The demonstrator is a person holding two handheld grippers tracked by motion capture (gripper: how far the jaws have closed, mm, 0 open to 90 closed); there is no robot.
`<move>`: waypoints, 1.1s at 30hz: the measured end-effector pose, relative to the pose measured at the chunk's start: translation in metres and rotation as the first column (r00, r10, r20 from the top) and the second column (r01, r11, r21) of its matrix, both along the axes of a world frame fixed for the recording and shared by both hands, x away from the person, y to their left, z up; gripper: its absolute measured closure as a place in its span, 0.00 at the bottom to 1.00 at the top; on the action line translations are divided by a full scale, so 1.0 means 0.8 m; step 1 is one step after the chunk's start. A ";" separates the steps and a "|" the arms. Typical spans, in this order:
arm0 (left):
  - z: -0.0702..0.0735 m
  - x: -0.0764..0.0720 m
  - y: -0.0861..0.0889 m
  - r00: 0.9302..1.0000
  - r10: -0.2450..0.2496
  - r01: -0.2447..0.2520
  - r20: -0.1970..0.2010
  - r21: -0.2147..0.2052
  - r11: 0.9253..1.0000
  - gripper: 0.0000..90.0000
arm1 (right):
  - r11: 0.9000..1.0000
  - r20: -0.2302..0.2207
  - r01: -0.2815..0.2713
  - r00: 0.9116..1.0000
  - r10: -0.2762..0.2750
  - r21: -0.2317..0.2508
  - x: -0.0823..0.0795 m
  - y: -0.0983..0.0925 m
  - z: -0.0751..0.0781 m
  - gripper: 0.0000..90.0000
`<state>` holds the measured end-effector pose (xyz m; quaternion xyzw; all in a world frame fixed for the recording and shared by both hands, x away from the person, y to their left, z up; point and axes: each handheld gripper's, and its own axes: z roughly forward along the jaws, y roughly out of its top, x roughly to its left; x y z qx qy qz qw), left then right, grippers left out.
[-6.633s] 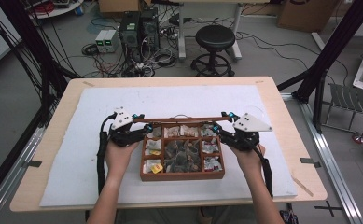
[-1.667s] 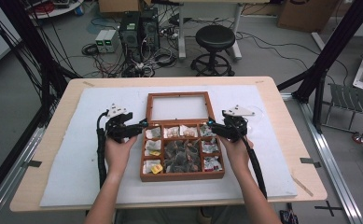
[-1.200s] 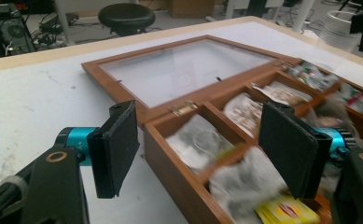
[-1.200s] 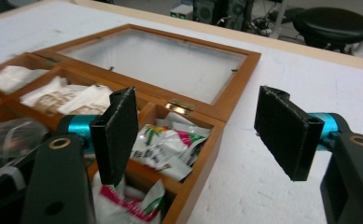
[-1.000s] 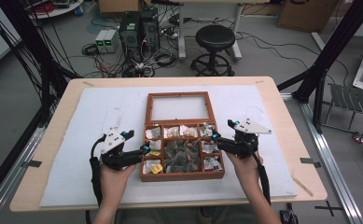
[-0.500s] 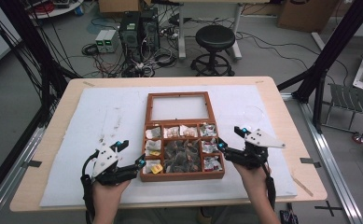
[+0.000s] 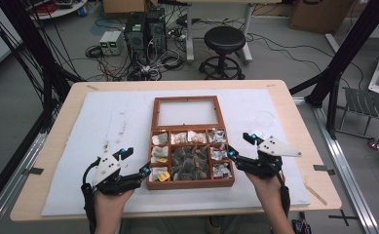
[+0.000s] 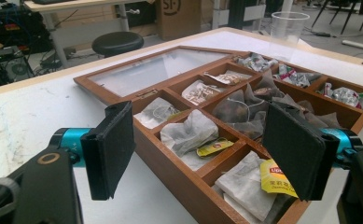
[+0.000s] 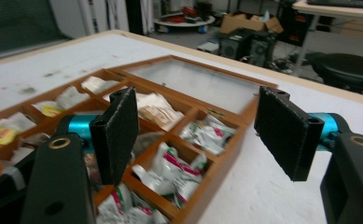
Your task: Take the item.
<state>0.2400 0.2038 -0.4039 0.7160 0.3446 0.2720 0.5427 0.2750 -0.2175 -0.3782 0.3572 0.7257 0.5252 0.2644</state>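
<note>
Wooden box [image 7: 191, 181], glass lid [image 7: 187, 111] flat, holds crinkly tea bags [image 8: 188, 134] (paper, foil); left gripper [image 7: 137, 166] and right gripper [image 7: 238, 145] gape, empty.

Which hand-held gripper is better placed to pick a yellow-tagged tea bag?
Left, probably: the left hand-held gripper is open beside the box's near-left compartments, where the yellow-tagged tea bags lie.

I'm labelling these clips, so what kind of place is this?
Probably a robotics lab or workshop: computer towers and tangled cables on the floor, black camera-rig struts around the table.
</note>
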 end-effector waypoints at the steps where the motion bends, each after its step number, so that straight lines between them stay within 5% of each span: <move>1: 0.000 0.001 0.001 1.000 -0.003 0.003 -0.006 -0.004 1.000 0.28 | 0.999 -0.007 -0.038 0.999 0.038 0.008 0.003 0.006 0.004 0.34; 4: -0.001 0.002 0.003 1.000 -0.003 0.003 -0.010 -0.010 1.000 0.28 | 0.997 -0.015 -0.080 0.997 0.080 0.010 0.009 0.015 0.009 0.33; 10: -0.003 0.002 0.011 1.000 0.003 -0.003 -0.019 -0.009 1.000 0.28 | 0.973 -0.037 -0.231 0.973 0.230 -0.025 0.024 0.060 0.023 0.37; 13: -0.003 0.001 0.016 1.000 0.003 -0.003 -0.027 -0.015 1.000 0.28 | 0.949 -0.071 -0.311 0.949 0.307 -0.056 0.032 0.088 0.025 0.41; 14: -0.003 0.001 0.016 1.000 0.003 -0.003 -0.027 -0.015 1.000 0.28 | 0.949 -0.071 -0.311 0.949 0.307 -0.056 0.032 0.088 0.025 0.41; 15: -0.003 0.000 0.019 1.000 0.003 -0.003 -0.028 -0.017 1.000 0.28 | 0.931 -0.095 -0.358 0.932 0.351 -0.074 0.038 0.106 0.025 0.46; 16: -0.003 0.000 0.019 1.000 0.003 -0.003 -0.028 -0.017 1.000 0.28 | 0.931 -0.095 -0.358 0.932 0.351 -0.074 0.038 0.106 0.025 0.46; 17: -0.003 -0.001 0.020 1.000 0.002 -0.003 -0.030 -0.016 1.000 0.28 | 0.915 -0.122 -0.395 0.915 0.384 -0.083 0.046 0.123 0.023 0.51; 18: -0.003 -0.001 0.020 1.000 0.001 -0.001 -0.029 -0.015 1.000 0.28 | 0.915 -0.122 -0.395 0.915 0.384 -0.083 0.046 0.123 0.023 0.51; 19: -0.002 -0.003 0.021 1.000 0.001 -0.001 -0.029 -0.011 1.000 0.28 | 0.896 -0.167 -0.432 0.895 0.413 -0.100 0.056 0.140 0.020 0.58; 21: -0.002 -0.003 0.021 1.000 0.001 -0.001 -0.029 -0.009 1.000 0.28 | 0.895 -0.179 -0.431 0.895 0.408 -0.119 0.059 0.146 0.019 0.59; 22: -0.002 -0.004 0.021 1.000 0.004 -0.004 -0.028 -0.009 1.000 0.28 | 0.881 -0.213 -0.449 0.885 0.415 -0.148 0.067 0.164 0.015 0.62; 24: -0.002 -0.004 0.021 1.000 0.004 -0.005 -0.027 -0.013 1.000 0.28 | 0.871 -0.240 -0.457 0.879 0.411 -0.179 0.073 0.179 0.013 0.63; 27: -0.002 -0.004 0.021 1.000 0.000 -0.001 -0.027 -0.018 1.000 0.28 | 0.847 -0.293 -0.487 0.859 0.420 -0.212 0.081 0.204 0.005 0.65; 32: -0.001 -0.005 0.020 1.000 -0.004 0.003 -0.022 -0.022 1.000 0.28 | 0.826 -0.337 -0.505 0.845 0.415 -0.249 0.090 0.226 -0.007 0.68; 33: 0.000 -0.006 0.020 1.000 -0.007 0.007 -0.021 -0.022 1.000 0.28 | 0.814 -0.356 -0.512 0.841 0.408 -0.275 0.092 0.234 -0.014 0.69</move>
